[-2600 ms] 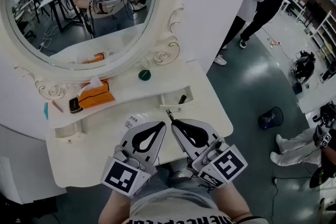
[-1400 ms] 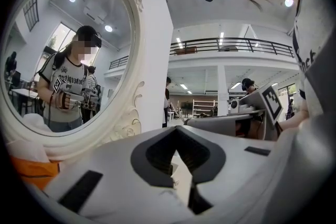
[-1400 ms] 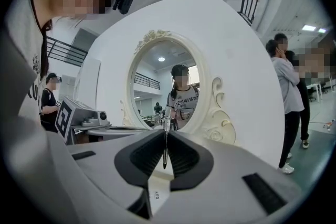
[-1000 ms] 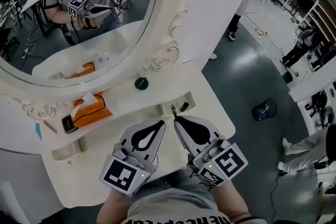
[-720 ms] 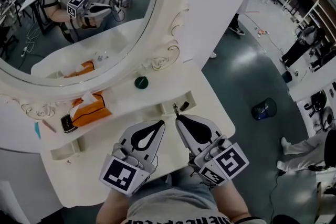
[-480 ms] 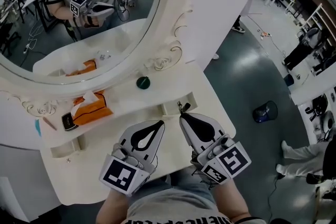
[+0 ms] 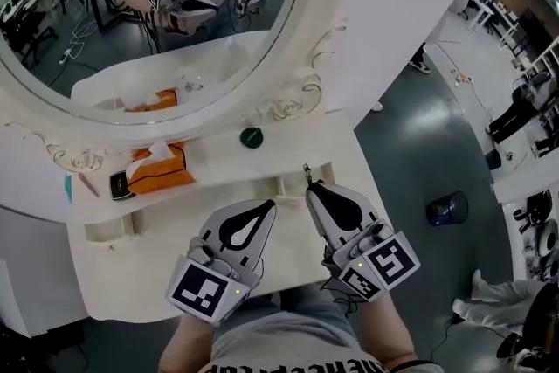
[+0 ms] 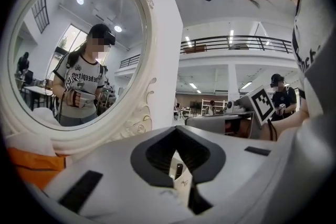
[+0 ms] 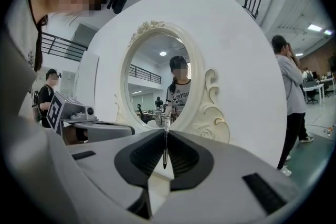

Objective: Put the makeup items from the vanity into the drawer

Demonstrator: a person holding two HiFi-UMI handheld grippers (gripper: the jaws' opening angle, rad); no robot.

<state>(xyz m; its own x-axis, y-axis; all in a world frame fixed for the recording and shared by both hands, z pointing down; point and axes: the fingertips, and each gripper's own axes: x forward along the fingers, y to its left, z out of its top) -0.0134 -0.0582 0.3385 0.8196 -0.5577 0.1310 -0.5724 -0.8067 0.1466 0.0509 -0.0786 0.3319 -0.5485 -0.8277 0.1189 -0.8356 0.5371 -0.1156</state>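
Right gripper view: right gripper [image 9: 165, 131] closed on a thin dark pencil [image 9: 165, 147], held upright between the jaws with its upper end standing past the tips.

Head view: right gripper [image 7: 308, 186] over the white desk [image 7: 131, 275]; pencil [image 7: 306, 172] pokes out ahead of its tip. Small open drawer [image 7: 284, 186] just left of that tip.

Left gripper [image 7: 269, 205] beside the right gripper, closed and holding nothing; left gripper view shows the jaws [image 8: 176, 131] meeting at the tips.

Ahead of both grippers: green jar [image 7: 251, 136], below the mirror [image 7: 175, 13].

Ahead and left of the left gripper: orange tissue box [image 7: 157, 170], black case [image 7: 121, 185] touching its left side.
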